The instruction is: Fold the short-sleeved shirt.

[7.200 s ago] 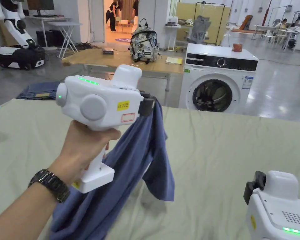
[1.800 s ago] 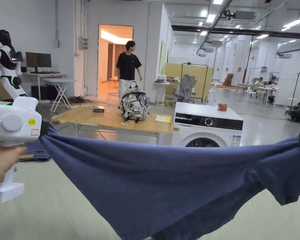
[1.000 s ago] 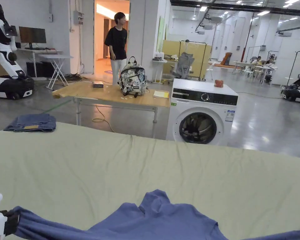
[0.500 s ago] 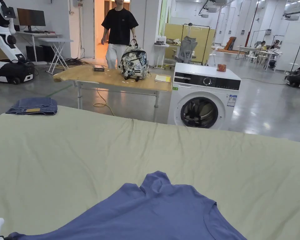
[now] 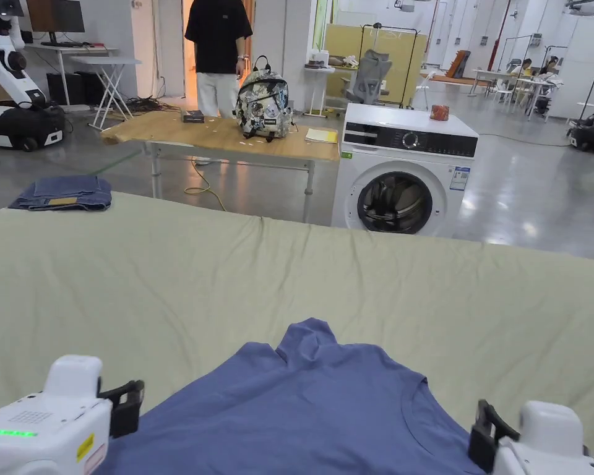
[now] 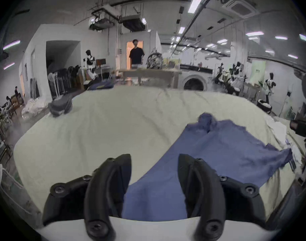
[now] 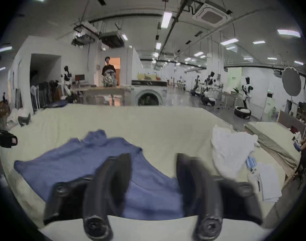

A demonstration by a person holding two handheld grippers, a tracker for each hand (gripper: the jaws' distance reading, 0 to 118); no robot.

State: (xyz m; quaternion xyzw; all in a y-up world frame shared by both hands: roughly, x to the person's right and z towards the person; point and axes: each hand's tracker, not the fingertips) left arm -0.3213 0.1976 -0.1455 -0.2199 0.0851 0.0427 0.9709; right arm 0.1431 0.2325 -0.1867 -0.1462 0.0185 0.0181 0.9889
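Bright, even light comes from ceiling panels (image 7: 166, 19) overhead, and the head view is sharp with soft, faint shadows. The polished floor (image 5: 537, 204) throws pale glare. Both gripper views are dimmer, bent by a fisheye lens and ringed by black corners. Motion blur smears the right tool (image 7: 154, 159) and the shirt (image 7: 89, 157) edges; far objects look soft.

Blue shirt (image 5: 314, 408), pale green sheet (image 5: 166, 266), perhaps floral-patterned backpack (image 5: 263, 105)
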